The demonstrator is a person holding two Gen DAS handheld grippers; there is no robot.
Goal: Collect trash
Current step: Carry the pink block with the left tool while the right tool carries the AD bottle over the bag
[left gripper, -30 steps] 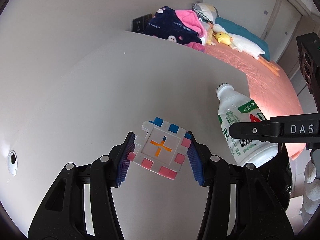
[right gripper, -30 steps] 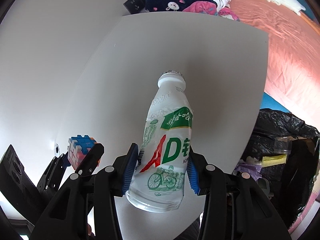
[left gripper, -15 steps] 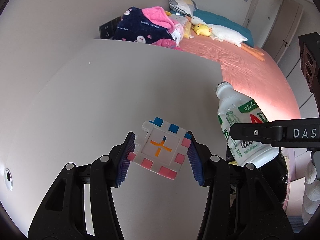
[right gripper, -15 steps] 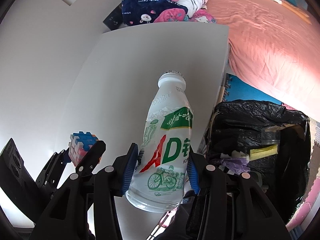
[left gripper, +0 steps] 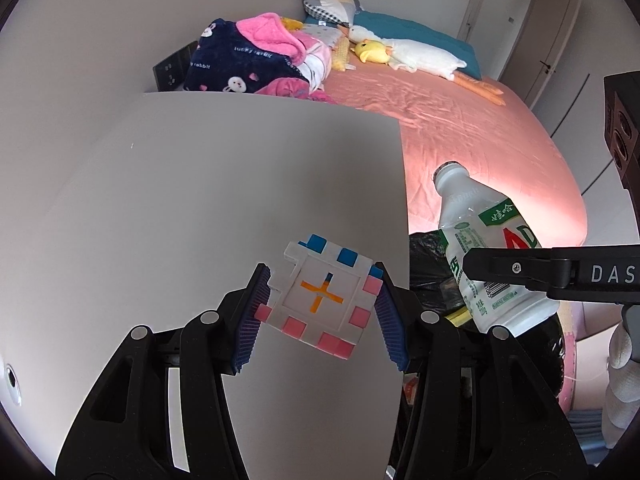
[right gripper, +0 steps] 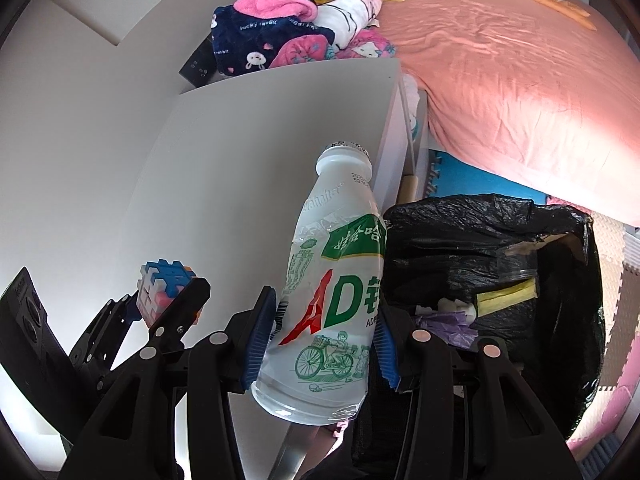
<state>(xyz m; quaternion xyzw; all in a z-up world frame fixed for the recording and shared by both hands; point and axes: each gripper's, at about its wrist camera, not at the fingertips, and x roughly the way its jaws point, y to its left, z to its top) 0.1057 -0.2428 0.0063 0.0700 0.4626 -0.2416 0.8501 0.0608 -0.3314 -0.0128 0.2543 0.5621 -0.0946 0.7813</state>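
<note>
My left gripper is shut on a white puzzle cube with pink and blue studs, held above the white table near its right edge. The cube also shows in the right wrist view. My right gripper is shut on a white AD drink bottle, held upright-tilted at the table's edge beside the black trash bag. The bottle also shows in the left wrist view. The bag holds yellow and purple scraps.
A bed with a pink sheet lies beyond the table. Folded blankets and clothes and plush toys sit at its head. Blue and pink foam mats cover the floor around the bag.
Both grippers have moved right, off toward the table's edge, each keeping its object. The black trash bag has come into view below the bottle.
</note>
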